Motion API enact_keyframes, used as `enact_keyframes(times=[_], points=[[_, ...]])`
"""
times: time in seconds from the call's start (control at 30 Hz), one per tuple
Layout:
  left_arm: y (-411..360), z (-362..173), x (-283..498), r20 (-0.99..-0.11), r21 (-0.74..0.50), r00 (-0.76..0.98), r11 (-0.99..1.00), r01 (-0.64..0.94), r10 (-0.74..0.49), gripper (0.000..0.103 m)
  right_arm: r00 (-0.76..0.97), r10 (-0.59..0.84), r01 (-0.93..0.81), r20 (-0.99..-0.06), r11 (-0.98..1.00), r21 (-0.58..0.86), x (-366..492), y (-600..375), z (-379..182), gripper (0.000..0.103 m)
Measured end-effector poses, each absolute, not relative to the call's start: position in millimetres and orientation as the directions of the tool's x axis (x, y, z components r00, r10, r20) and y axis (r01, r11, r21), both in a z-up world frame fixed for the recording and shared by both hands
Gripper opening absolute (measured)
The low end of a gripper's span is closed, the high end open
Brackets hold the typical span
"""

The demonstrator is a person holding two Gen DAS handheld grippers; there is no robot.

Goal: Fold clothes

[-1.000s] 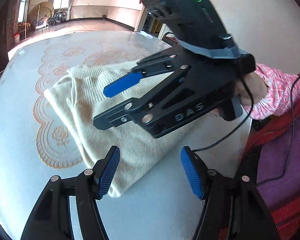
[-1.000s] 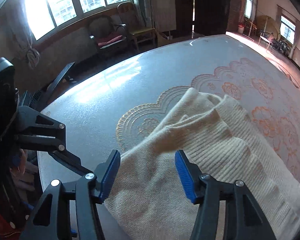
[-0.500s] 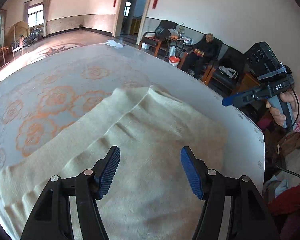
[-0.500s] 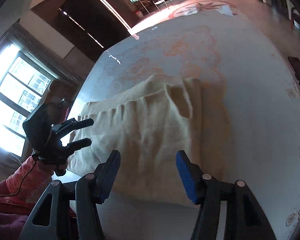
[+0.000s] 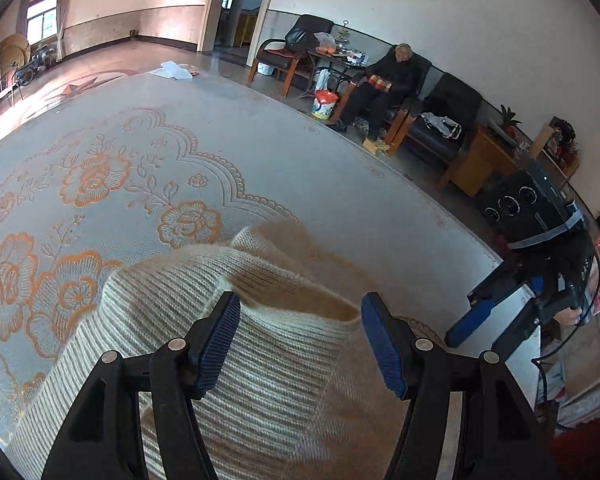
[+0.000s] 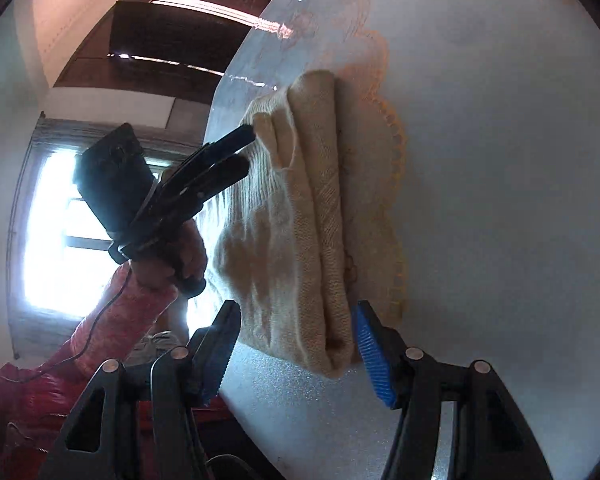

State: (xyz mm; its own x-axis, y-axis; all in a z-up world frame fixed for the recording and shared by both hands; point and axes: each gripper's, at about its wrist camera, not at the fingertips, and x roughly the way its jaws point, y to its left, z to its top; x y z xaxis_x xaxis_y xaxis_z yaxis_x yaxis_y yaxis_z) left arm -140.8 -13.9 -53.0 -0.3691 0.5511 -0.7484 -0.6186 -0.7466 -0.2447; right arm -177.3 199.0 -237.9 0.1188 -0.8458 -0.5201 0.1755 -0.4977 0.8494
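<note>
Cream knit sweater (image 5: 260,360) is on the table (image 5: 340,184), bunched into a thick multi-layer fold near the table's near edge, over the orange floral cloth pattern.

Left gripper (image 5: 300,336): fingers spread wide, pads either side of a raised fold edge, nothing pinched. The right wrist view shows the same gripper (image 6: 240,152) at the far end of the sweater, tips at the fabric edge but not clamped as far as I can tell.

Right gripper (image 6: 296,344): fingers spread, straddling the near end of the folded stack; right pad looks to be touching the fabric edge, left pad apart from it. No grip yet.

Risks, my read:
- Loose knit, several layers. A closing pinch may catch only the top layer, so the lift peels the fold open instead of carrying it.
- Sweater sits near the table edge on a glossy surface; dragging could slide it off.
- If one side grips first, the fold goes skewed.
- Ribbed hem may stretch or snag on the pad teeth.
</note>
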Motion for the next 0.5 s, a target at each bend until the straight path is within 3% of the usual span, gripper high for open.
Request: enact_keyframes(times=[0.2, 0.3, 0.5], points=[[-11, -70, -139, -0.769, -0.198, -0.395, -0.775, -0.601, 0.502, 0.065, 0.202, -0.886, 0.181, -0.417, -0.385, 0.905, -190, 177, -244, 0.06], [-10, -75, -135, -0.757, -0.191, -0.413, -0.776, -0.601, 0.506, 0.069, 0.237, -0.859, 0.196, -0.454, -0.415, 0.888, -198, 165, -247, 0.06], [-3, -82, -132, -0.759, -0.158, -0.425, -0.772, -0.615, 0.494, 0.076, 0.357, -0.832, 0.204, -0.424, -0.373, 0.905, -202, 134, -250, 0.06]])
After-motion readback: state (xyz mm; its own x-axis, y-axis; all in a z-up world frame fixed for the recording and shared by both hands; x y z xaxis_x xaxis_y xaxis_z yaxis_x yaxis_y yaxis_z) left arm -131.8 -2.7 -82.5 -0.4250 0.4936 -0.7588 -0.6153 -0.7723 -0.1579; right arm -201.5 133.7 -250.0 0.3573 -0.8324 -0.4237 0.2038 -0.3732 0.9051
